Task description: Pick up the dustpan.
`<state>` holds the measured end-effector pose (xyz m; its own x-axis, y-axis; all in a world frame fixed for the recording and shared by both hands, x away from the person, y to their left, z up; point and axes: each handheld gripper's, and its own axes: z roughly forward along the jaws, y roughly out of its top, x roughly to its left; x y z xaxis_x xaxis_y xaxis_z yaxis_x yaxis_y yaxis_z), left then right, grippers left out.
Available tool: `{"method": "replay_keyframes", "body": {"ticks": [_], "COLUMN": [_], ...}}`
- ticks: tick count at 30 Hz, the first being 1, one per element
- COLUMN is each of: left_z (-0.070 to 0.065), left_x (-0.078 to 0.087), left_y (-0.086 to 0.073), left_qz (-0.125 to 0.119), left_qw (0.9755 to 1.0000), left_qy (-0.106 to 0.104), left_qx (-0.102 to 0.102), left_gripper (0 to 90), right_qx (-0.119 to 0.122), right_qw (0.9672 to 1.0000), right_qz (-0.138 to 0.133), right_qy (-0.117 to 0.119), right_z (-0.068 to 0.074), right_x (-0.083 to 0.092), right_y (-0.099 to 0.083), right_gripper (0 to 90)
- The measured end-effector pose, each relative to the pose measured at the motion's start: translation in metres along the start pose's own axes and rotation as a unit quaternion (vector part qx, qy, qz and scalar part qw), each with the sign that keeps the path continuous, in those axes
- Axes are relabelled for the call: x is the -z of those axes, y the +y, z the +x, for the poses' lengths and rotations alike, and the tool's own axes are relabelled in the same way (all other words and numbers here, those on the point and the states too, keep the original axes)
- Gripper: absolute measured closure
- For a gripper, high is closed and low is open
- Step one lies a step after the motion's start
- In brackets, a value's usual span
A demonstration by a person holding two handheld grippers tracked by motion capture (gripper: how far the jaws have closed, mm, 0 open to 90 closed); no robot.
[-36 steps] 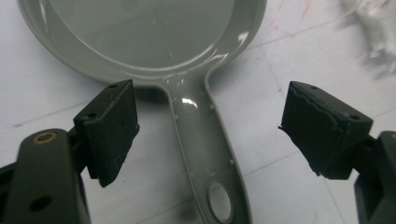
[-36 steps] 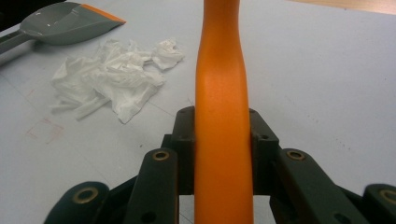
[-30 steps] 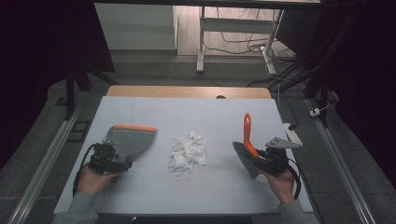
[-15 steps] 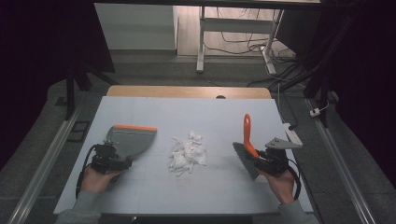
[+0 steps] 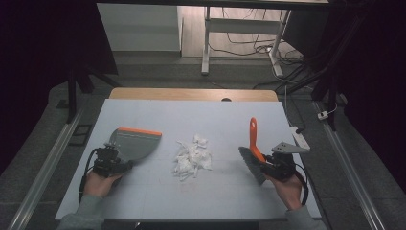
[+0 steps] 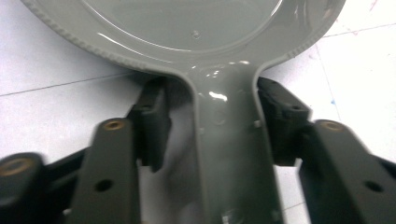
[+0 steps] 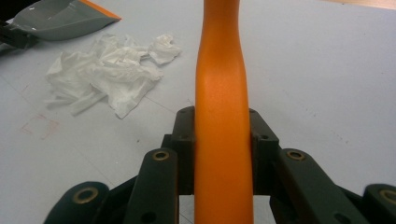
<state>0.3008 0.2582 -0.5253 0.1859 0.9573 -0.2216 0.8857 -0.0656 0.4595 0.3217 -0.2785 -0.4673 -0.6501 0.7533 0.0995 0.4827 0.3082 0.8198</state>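
Two tools frame the work: a grey dustpan at 9 o'clock on the counter and an orange-handled brush at 3 o'clock, with a heap of torn white paper scraps lying between them, apart from both. The scraps look very light and soft, so I judge they will scatter easily. The dustpan is stiff, smooth plastic, best taken at its narrow handle. The left gripper has just been closing around this handle; one pad touches it, the other still shows a small gap. The right gripper is clamped on the brush handle, which points to 12 o'clock. Both hands rest low near the 6 o'clock edge.
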Motion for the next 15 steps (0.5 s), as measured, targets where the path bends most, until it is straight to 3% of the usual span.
{"method": "replay_keyframes", "body": {"ticks": [2,10,15], "left_z": [0.0012,0.0046,0.0057], "left_x": [0.0007,0.0031,0.0082], "left_y": [-0.0003,-0.0005,-0.0010], "left_qz": [-0.002,-0.007,-0.023], "left_qw": [1.0000,0.9999,0.9997], "left_qy": [-0.003,-0.008,-0.010], "left_qx": [0.001,0.006,0.003], "left_gripper": [60.4,61.3,61.5], "right_qx": [0.001,0.001,0.001], "right_qw": [1.0000,1.0000,1.0000], "right_qz": [0.000,0.003,0.002], "right_qy": [0.000,-0.001,-0.001], "right_z": [0.0003,-0.0002,0.0000], "right_x": [-0.0002,-0.0005,-0.0006], "right_y": [0.0001,-0.0002,-0.0004], "right_gripper": [70.2,70.3,70.2]}}
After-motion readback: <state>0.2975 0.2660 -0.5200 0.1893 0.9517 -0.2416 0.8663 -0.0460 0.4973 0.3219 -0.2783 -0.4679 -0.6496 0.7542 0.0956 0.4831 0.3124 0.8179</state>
